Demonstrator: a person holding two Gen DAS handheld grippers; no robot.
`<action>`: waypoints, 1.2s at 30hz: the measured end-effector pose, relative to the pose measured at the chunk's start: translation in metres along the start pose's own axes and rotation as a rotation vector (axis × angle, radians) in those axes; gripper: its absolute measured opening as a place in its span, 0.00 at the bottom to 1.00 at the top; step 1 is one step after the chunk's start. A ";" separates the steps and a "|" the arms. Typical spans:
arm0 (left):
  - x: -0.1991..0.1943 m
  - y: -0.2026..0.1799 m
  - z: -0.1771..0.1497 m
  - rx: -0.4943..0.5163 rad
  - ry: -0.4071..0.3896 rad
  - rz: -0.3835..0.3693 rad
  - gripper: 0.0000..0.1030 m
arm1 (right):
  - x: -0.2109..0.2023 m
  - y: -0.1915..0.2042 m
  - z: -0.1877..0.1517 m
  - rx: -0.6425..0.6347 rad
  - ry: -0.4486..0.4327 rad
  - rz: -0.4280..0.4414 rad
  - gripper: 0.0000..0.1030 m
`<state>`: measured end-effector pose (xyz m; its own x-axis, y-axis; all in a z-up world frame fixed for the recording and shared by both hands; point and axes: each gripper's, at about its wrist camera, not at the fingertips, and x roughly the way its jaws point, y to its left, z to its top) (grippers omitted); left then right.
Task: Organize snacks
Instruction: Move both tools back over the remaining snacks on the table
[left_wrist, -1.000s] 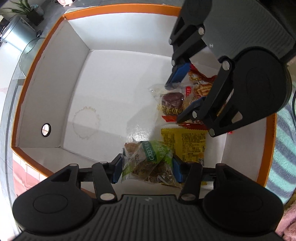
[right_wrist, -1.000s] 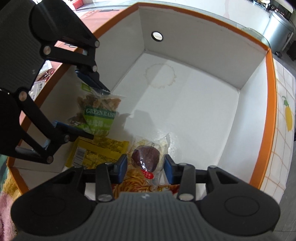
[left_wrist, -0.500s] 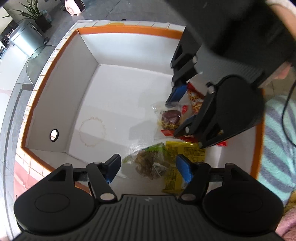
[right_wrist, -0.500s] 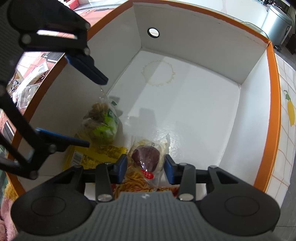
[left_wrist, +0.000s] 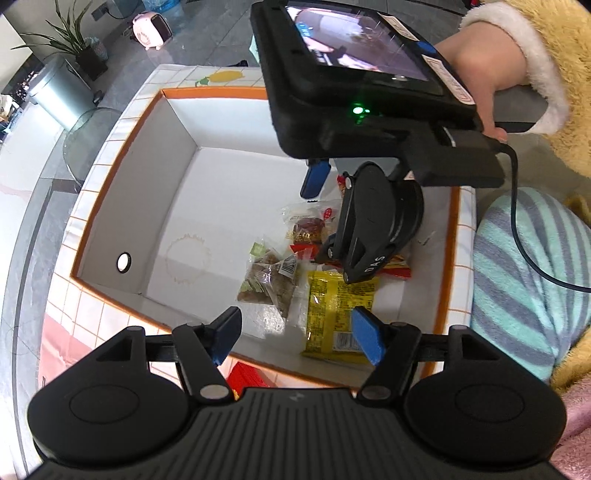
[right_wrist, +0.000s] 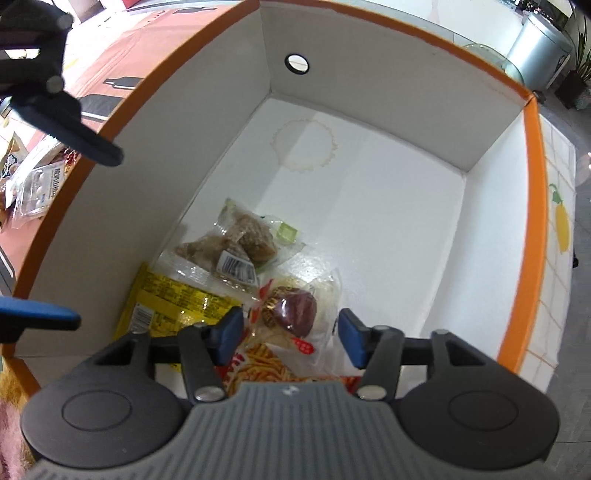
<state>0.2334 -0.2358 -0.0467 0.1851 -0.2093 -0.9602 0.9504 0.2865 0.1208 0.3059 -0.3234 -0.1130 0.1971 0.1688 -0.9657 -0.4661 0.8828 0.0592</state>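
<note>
We look down into a white box (left_wrist: 133, 206) with an orange rim, standing on a tiled surface (left_wrist: 92, 192).

Four snacks lie together on the box floor. In the left wrist view they cluster at about 4 o'clock from the middle of the floor. A clear bag of brown snacks (left_wrist: 271, 273) with a green label lies flat. Just beside it, at its 4 o'clock, lies a yellow packet (left_wrist: 338, 314). At 1 o'clock from the clear bag lies a clear-wrapped dark red cake (left_wrist: 308, 227). A red bag of fries (right_wrist: 267, 365) lies partly under the cake wrapper.

Our left tongs (left_wrist: 295, 334) hang above the near edge of the box, released and spread wide, with nothing between the blue pads. The clear bag and the yellow packet lie below them on the box floor, apart from the pads.

Our right tongs (right_wrist: 290, 334) point down over the cake (right_wrist: 291, 312). Their jaws have just been opening. The cake wrapper lies between the blue pads, and the pads stand clear of it on both sides, so the tongs are released.

In the left wrist view, a hand (left_wrist: 476, 62) in a fluffy yellow sleeve grips the right tool at 1 o'clock. In the right wrist view, more packets (right_wrist: 37, 181) lie outside the box at 9 o'clock.
</note>
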 end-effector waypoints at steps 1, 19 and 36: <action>-0.004 -0.001 -0.001 -0.006 -0.005 0.003 0.78 | -0.003 0.001 0.000 -0.003 -0.002 -0.012 0.61; -0.105 -0.024 -0.073 -0.352 -0.198 0.114 0.75 | -0.126 0.065 -0.037 0.063 -0.307 -0.052 0.61; -0.156 -0.048 -0.257 -1.018 -0.413 0.376 0.75 | -0.144 0.209 -0.102 0.204 -0.677 -0.097 0.61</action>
<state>0.0950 0.0230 0.0323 0.6587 -0.1862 -0.7291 0.2119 0.9756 -0.0576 0.0924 -0.2081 0.0126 0.7528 0.2621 -0.6038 -0.2619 0.9608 0.0905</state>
